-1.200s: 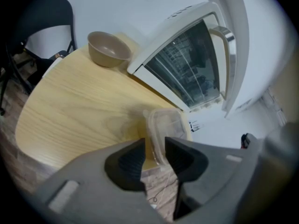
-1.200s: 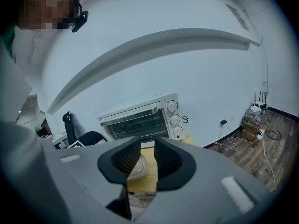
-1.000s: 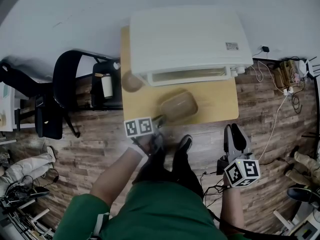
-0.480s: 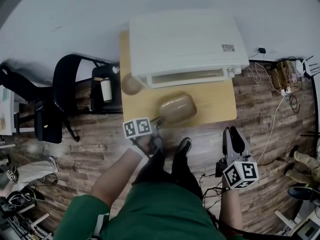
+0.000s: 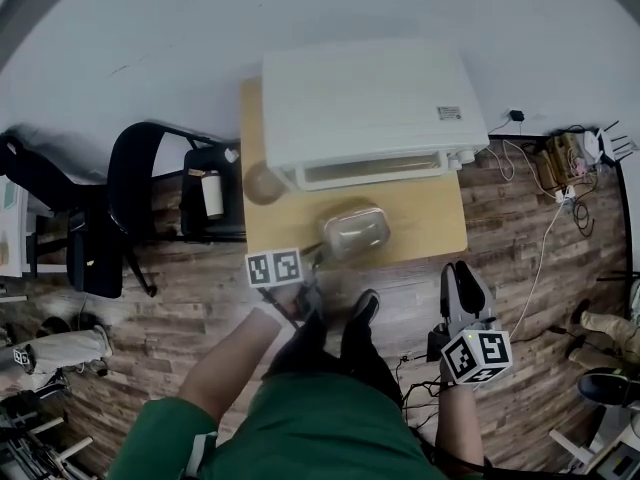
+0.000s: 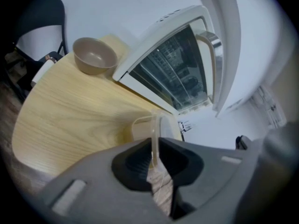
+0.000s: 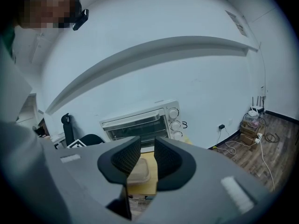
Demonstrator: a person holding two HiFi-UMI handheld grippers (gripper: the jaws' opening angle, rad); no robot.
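A clear plastic container [image 5: 355, 231] lies on the wooden table [image 5: 420, 230] in front of a white toaster oven [image 5: 365, 98]. My left gripper [image 5: 318, 256] is at the table's near edge, shut on the container's rim [image 6: 153, 139], which shows edge-on between the pads. The oven's glass door [image 6: 180, 71] is closed. A tan bowl [image 6: 96, 55] sits at the oven's left corner. My right gripper [image 5: 462, 290] hangs off the table over the floor, its jaws shut to a thin slit and holding nothing. It faces the oven [image 7: 140, 122] from a distance.
A black chair [image 5: 135, 183] and a stool with a bottle [image 5: 212, 193] stand left of the table. Cables and a power strip [image 5: 560, 183] lie on the wood floor at the right. The person's shoes [image 5: 360, 313] are just below the table edge.
The left gripper has turned with the container's rim, so the container now lies squarer to the oven and its rim shows edge-on. The right gripper has barely moved.
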